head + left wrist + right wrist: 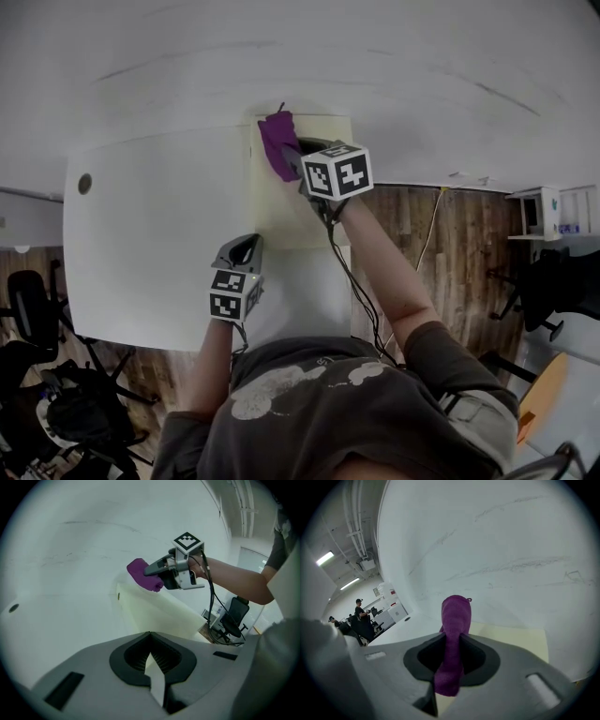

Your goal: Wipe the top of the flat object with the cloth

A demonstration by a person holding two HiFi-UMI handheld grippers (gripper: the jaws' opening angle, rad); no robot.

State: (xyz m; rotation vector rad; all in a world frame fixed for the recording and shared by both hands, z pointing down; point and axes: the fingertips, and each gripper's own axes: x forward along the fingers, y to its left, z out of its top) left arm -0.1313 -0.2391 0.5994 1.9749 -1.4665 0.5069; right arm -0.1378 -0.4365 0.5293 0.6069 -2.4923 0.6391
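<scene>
Where our right claw (452, 644) closes, it pinches the purple cloth (455, 613) between its jaws, the cloth's free end bunched out past the tips; that bunch lies at the far left corner of the flat object (513, 637), a pale cream board lying flat on the white table (141, 234); behind the jaws sits the marker cube (336, 171), and our right forearm (389, 272) runs back along the board's right edge, a black cable (361, 300) trailing beside it. Our left claw (150, 644) has its jaws drawn together, with only a pale sliver of surface showing in the slit behind the tips and nothing we can make out held there; in the head view it rests at the board's near left corner, well apart from the cloth; the board's far edge lies close to a white wall (375, 56); beyond the table's right side we see wood flooring (450, 234), and at its left an office chair (28, 300).
</scene>
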